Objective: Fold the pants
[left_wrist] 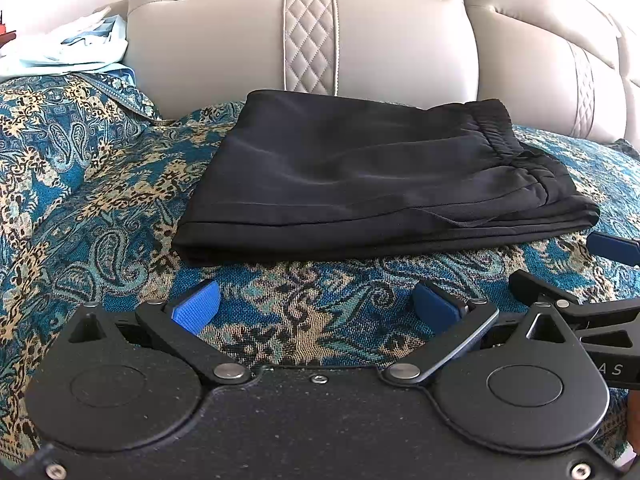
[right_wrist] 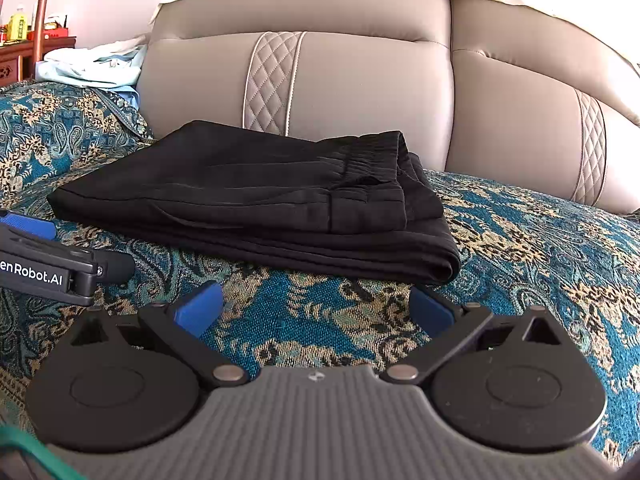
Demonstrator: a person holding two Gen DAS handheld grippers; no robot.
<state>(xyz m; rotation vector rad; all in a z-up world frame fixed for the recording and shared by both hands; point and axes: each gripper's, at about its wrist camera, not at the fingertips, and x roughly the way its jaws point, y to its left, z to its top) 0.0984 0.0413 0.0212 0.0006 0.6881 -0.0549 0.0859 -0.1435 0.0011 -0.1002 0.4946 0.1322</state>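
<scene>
Black pants (left_wrist: 360, 176) lie folded into a flat rectangle on the patterned sofa cover, elastic waistband at the upper right. The same pants (right_wrist: 256, 196) fill the middle of the right wrist view, waistband on top toward the right. My left gripper (left_wrist: 316, 308) is open, its blue pads spread wide and holding nothing, just in front of the pants' near edge. My right gripper (right_wrist: 316, 312) is also open and empty, hovering before the near fold. Part of the right gripper (left_wrist: 612, 248) shows at the right edge of the left wrist view, and the left gripper (right_wrist: 28, 224) at the left edge of the right wrist view.
A blue and gold paisley cover (left_wrist: 80, 184) drapes the sofa seat. Beige leather back cushions (left_wrist: 360, 36) with quilted strips rise behind the pants. A heap of pale blue and white clothes (right_wrist: 92, 64) sits at the far left. A wooden cabinet (right_wrist: 24, 56) stands beyond it.
</scene>
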